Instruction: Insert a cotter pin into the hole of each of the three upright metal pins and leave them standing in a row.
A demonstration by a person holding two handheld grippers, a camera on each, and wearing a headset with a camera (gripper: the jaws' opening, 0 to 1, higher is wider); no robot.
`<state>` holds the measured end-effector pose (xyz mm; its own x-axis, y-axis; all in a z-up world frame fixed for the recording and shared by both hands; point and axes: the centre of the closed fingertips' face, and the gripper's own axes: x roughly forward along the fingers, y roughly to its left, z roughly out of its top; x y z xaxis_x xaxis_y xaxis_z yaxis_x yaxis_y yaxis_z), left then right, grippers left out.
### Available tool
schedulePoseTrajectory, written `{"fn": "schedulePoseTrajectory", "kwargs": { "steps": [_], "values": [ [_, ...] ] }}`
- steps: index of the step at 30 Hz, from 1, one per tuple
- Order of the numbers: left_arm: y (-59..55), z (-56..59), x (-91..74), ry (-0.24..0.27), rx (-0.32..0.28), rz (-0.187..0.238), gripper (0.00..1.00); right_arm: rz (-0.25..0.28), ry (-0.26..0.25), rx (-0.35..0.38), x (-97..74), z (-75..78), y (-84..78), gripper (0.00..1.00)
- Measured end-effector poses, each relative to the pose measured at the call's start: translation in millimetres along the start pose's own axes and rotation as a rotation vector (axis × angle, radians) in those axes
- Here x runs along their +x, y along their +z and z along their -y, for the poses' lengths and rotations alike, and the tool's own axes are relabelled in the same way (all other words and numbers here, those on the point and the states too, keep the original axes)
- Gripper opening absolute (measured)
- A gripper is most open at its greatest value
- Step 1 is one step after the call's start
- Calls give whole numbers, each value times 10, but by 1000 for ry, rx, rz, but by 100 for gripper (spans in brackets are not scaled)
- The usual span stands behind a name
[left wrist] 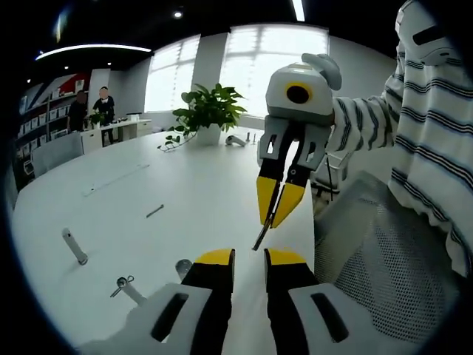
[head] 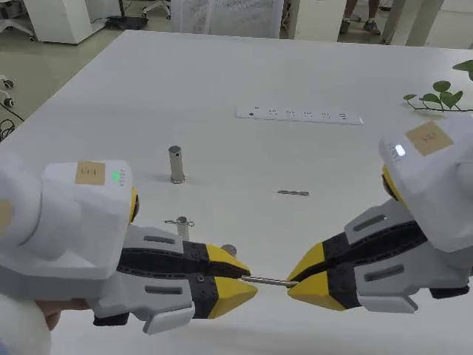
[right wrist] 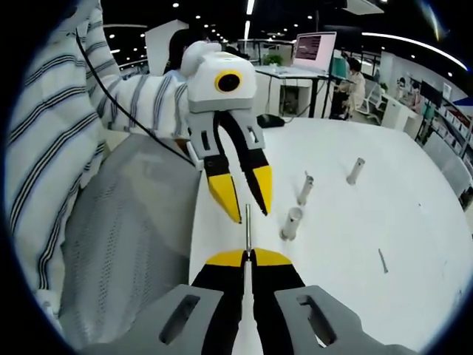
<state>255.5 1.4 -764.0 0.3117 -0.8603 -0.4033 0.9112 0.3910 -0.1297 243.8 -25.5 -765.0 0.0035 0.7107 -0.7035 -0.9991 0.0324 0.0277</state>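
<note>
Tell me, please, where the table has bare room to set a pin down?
Free: the broad white tabletop beyond the white power strip, and the patch between that strip and the loose metal cotter pin. Crowded: around the upright silver metal pins near the left claw, and the gap between it and the right claw, which grips a thin cotter pin.

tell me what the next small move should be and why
Probably shut the left gripper on the free end of the cotter pin: the right gripper clamps its other end, the left jaws stand open right at its tip, and a metal pin stands close by, likely the next to fill.
</note>
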Motion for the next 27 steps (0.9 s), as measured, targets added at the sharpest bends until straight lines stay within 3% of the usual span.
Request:
{"fn": "schedulePoseTrajectory", "kwargs": {
  "steps": [8, 10, 16, 22, 27],
  "values": [
    [-120, -166, -43, 67, -10, -24, 29, -21, -90, 79, 32, 104, -104, 3],
    [-178, -225, -58, 93, -47, -40, 30, -33, -116, 89, 54, 128, -145, 3],
    [-306, -312, -72, 116, -80, -66, 39, -27, -186, 162, 92, 198, -182, 3],
    [-409, -383, -31, 125, -112, -78, 45, -14, -225, 224, 151, 258, -194, 3],
    [-504, -435, 2, 136, -119, -88, 57, 4, -248, 280, 207, 298, -178, 3]
  ]
}}
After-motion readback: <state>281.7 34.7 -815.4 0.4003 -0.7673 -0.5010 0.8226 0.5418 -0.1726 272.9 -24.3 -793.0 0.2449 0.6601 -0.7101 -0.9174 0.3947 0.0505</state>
